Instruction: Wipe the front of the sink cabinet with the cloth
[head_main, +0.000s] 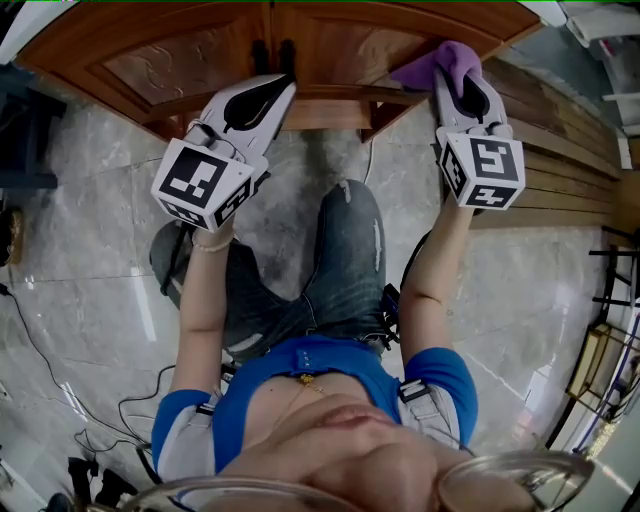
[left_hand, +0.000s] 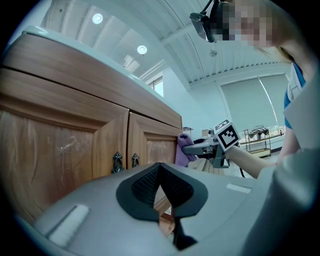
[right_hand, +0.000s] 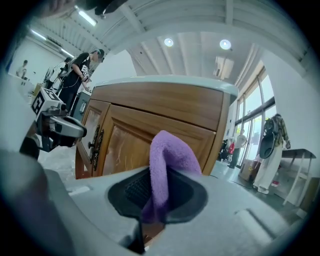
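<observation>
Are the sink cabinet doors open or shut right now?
Shut: both doors lie flush with each other, their edges meeting, and the handles sit side by side.

Ahead of the person stood the sink cabinet (head_main: 190, 60), left gripper (head_main: 282, 84) just before the door handles (head_main: 272, 50) at its middle, right gripper (head_main: 455, 80) further right, cloth (head_main: 443, 60) in it lay against the right door.
</observation>
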